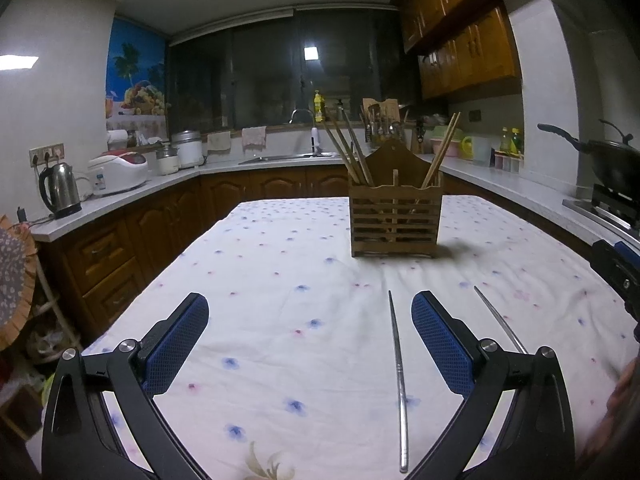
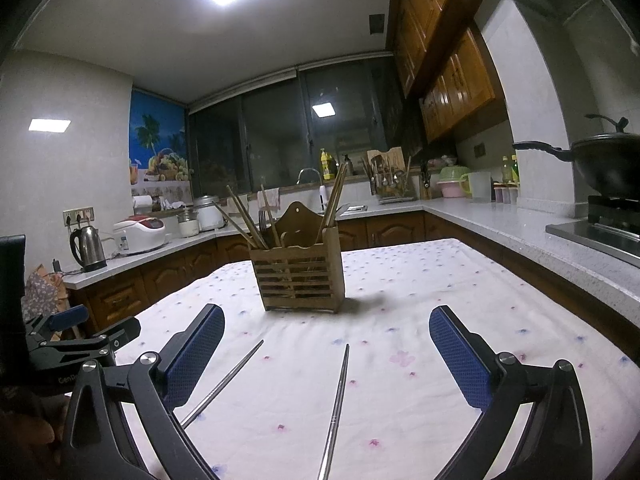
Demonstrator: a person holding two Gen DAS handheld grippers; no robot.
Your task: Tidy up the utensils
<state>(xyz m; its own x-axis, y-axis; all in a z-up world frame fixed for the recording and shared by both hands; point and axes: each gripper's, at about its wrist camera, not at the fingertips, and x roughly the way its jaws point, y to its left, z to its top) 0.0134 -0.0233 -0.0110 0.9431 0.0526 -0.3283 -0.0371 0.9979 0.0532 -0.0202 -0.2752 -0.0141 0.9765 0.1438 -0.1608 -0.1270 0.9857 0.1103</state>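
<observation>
A slatted wooden utensil holder [image 1: 395, 220] stands on the table with several wooden chopsticks leaning in it; it also shows in the right wrist view [image 2: 301, 278]. Two metal chopsticks lie on the floral tablecloth in front of it. In the left wrist view one chopstick [image 1: 399, 384] lies between my fingers near the right pad, the other chopstick [image 1: 500, 318] beyond it. In the right wrist view one chopstick [image 2: 335, 412] lies between the fingers, the other chopstick [image 2: 224, 382] runs under the left finger. My left gripper [image 1: 310, 340] and right gripper [image 2: 326, 354] are open, empty, above the cloth.
Kitchen counters [image 1: 140, 196] wrap around the table with a kettle [image 1: 60, 190], a rice cooker [image 1: 118, 172] and a sink. A black wok [image 2: 604, 166] sits on the stove at right. The other gripper shows at each view's edge: the right gripper [image 1: 618, 268], the left gripper [image 2: 80, 332].
</observation>
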